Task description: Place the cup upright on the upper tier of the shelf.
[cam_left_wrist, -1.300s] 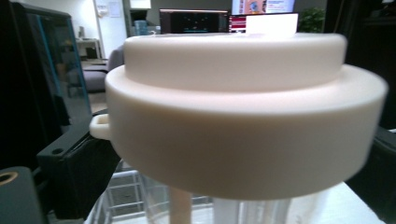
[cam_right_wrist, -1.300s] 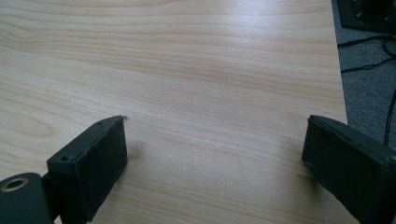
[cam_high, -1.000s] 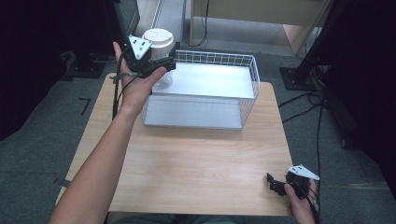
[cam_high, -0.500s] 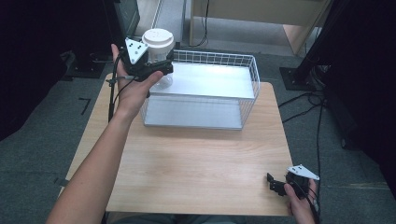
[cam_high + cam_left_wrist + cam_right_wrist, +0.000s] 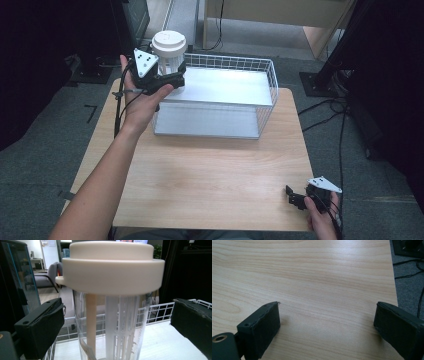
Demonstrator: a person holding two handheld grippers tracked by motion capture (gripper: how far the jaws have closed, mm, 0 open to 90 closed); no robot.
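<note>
left gripper (image 5: 167,80): jaws stood wide apart flanking clear lidded jar (image 5: 110,302), untouched | right gripper (image 5: 300,197): jaws wide, empty over bench (image 5: 210,175) | advice: centre jaws below lid, close gently

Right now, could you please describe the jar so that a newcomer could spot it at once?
Find the wire basket at the far side of the wooden table. At its far left corner stands the jar, between the jaws of the left gripper. It is clear and tall with a wide cream lid, and is the one container there.
</note>
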